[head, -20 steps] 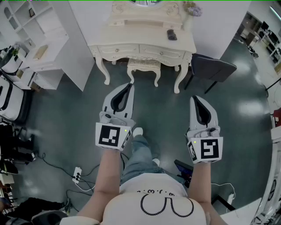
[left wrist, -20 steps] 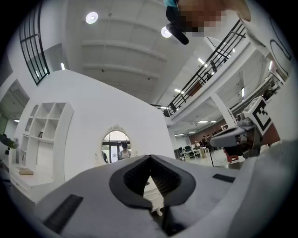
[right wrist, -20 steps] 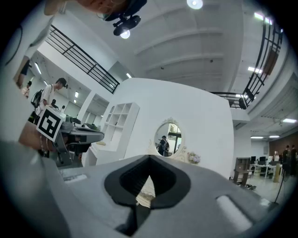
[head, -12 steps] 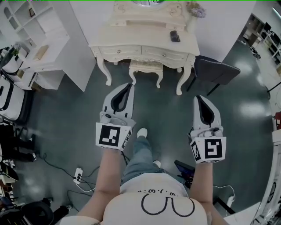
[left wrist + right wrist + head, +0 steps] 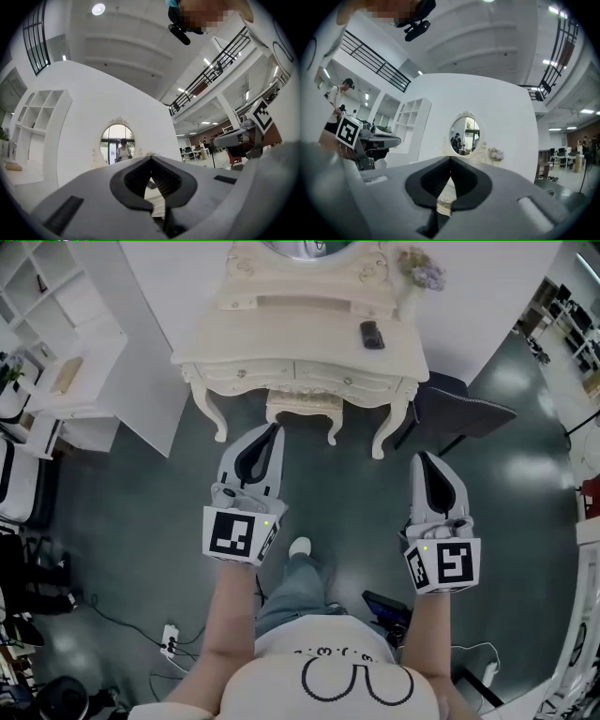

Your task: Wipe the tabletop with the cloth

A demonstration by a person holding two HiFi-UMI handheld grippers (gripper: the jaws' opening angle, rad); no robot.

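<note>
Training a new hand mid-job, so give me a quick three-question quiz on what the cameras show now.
1. True or false: the right gripper holds a cloth.
2. What lies on the dressing table: A a small dark object, B a plate, C a book?
3. What stands beneath the table, between its legs?
Key: 1 false, its jaws are shut on nothing. 2 A. 3 a stool.

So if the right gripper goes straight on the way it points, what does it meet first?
Most likely the front of the cream dressing table, near its right end; only floor lies before it. The dark chair stands aside. Depth is unclear.
</note>
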